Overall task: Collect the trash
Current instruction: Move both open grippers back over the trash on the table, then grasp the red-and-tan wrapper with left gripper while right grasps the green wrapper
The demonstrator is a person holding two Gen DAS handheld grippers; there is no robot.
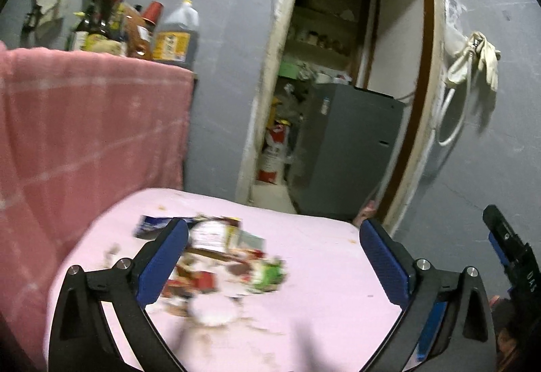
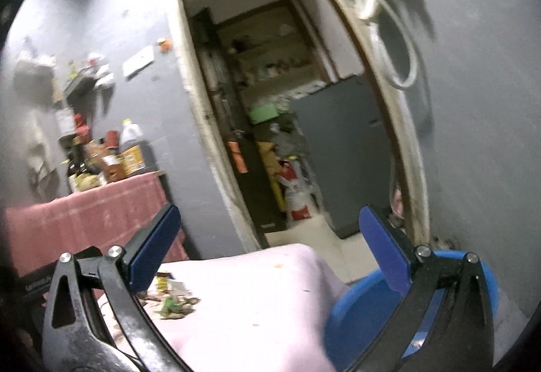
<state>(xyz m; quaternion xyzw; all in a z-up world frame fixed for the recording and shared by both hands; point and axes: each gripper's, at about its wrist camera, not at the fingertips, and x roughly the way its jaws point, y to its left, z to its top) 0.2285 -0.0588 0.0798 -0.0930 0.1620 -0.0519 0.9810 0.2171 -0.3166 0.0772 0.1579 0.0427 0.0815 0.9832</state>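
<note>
A heap of trash (image 1: 223, 263), wrappers, torn paper and crumbs, lies on a table covered with a pale pink cloth (image 1: 324, 270). My left gripper (image 1: 274, 257) is open and empty, held just above the cloth with the heap between its blue pads and nearer the left one. In the right wrist view the same heap (image 2: 170, 299) lies at lower left. My right gripper (image 2: 270, 247) is open and empty above the table's right end. A blue bin (image 2: 365, 307) stands below it beside the table.
A counter draped with a pink towel (image 1: 84, 128) holds bottles and a jug (image 1: 175, 33) at left. An open doorway (image 1: 338, 101) ahead shows a grey cabinet (image 1: 348, 148) and clutter. Gloves and a hose (image 1: 473, 64) hang on the grey wall at right.
</note>
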